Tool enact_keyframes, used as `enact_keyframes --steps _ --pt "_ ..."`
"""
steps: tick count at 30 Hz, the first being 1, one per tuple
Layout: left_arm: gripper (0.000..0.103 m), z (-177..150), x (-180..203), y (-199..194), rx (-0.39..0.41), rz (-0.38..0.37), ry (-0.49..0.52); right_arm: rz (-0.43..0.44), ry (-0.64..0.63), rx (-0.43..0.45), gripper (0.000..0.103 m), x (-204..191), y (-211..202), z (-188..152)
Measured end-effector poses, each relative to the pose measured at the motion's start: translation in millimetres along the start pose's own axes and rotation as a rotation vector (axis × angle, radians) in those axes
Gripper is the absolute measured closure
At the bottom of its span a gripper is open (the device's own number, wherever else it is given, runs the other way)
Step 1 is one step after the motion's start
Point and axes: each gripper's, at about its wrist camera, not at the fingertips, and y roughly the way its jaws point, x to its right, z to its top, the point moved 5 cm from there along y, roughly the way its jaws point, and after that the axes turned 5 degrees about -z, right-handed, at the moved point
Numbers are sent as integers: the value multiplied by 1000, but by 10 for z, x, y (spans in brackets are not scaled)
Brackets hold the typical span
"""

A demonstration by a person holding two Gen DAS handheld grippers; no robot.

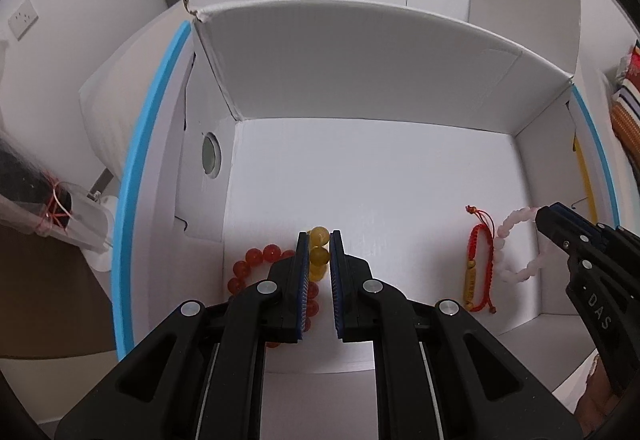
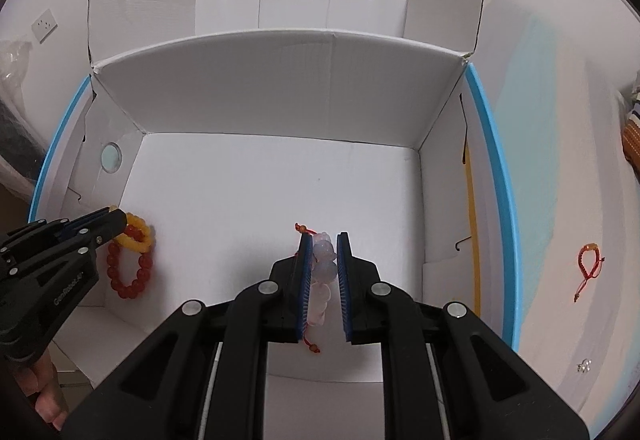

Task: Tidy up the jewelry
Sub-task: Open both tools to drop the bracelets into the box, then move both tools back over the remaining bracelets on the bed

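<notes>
Two bracelets lie at the left gripper [image 1: 319, 240] inside the white box [image 1: 360, 51]: its jaws clamp the yellow bracelet [image 1: 319, 246] over the red bead bracelet [image 1: 256, 258]. Right wrist view: the right gripper [image 2: 325, 240] pinches the pink bracelet [image 2: 325, 260] above the box floor.

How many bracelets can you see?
5: yellow in the left gripper, over red beads; pink in the right gripper, beside a red cord; another cord outside the box.
</notes>
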Motion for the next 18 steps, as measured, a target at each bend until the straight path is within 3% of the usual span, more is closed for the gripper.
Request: enact_keyframes --steps 4,8,15,16,18 --pt "90 24 -8 -40 15 19 -3 7 3 7 90 -20 -31 11" --pt "59 34 -15 -127 41 36 -8 17 13 27 64 -16 -118 27" --pt "33 42 -20 -409 121 54 -8 10 39 104 29 53 -396 47" --pt "25 45 -20 -465 141 61 -9 12 46 115 26 70 -433 46" --pt "22 48 0 -599 179 54 -9 8 64 137 20 122 -522 54"
